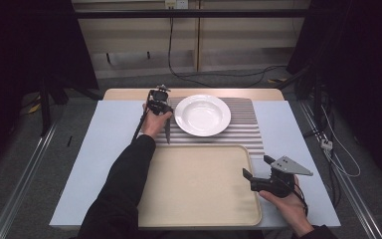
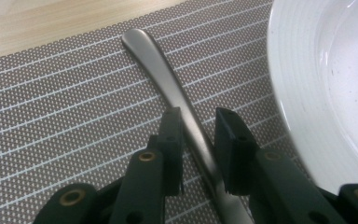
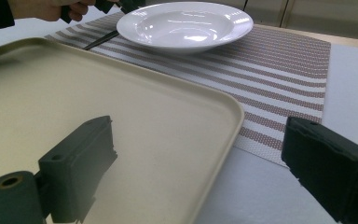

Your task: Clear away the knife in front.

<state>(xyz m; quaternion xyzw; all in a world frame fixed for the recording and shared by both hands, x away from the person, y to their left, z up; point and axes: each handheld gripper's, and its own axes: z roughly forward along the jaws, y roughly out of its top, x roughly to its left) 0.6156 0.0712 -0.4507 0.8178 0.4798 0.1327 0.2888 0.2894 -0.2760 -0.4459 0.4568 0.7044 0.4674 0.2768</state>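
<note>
Left gripper view: the left gripper [image 2: 198, 135] straddles a piece of cutlery [image 2: 168, 84] lying flat on the striped placemat [image 2: 65, 116], just beside the white plate [image 2: 317, 70]. One pad touches the handle's edge and the other stands just clear, so nothing is pinched yet. The thin, smooth, matte-silver handle lies low on the weave, so the pads could skid off it or nudge it against the plate. Farther right, the right gripper [image 1: 257, 168] waits over the corner of the beige tray [image 1: 199, 219], fingers spread wide around nothing.
</note>
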